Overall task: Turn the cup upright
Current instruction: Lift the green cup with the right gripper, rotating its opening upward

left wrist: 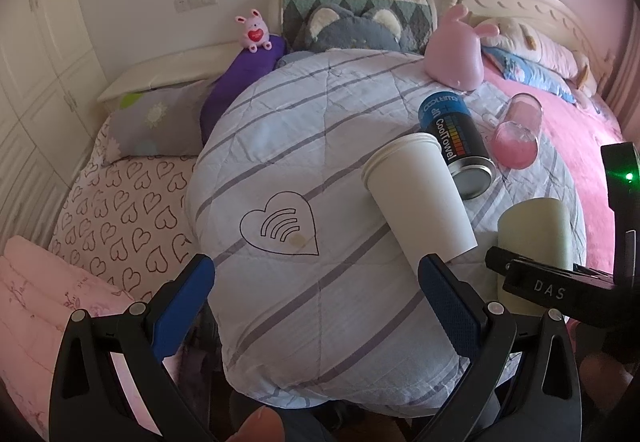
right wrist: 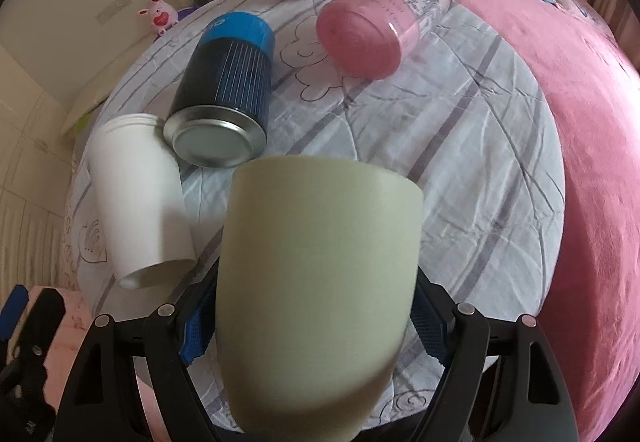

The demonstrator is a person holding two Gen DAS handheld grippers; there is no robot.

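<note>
1. The right gripper [right wrist: 316,326] has its jaws clenched on a pale green cup [right wrist: 320,290], one blue pad on each flank; the cup fills the space between the jaws and rises straight ahead of them.
2. The cup's long axis runs away from the jaws, its flat closed end farthest out — I judge it is still inverted or mid-turn.
3. The left gripper [left wrist: 316,306] is released, jaws wide apart and holding nothing; the green cup [left wrist: 536,242] sits just beyond its right jaw.
4. Ahead of the left jaws, on the striped quilt [left wrist: 304,130], lie a white paper cup [left wrist: 416,198], a dark can [left wrist: 456,142] and a pink-tinted glass [left wrist: 518,134], all on their sides.
5. Hidden — the green cup's open mouth, and its lower edge, blurred near the camera.
</note>
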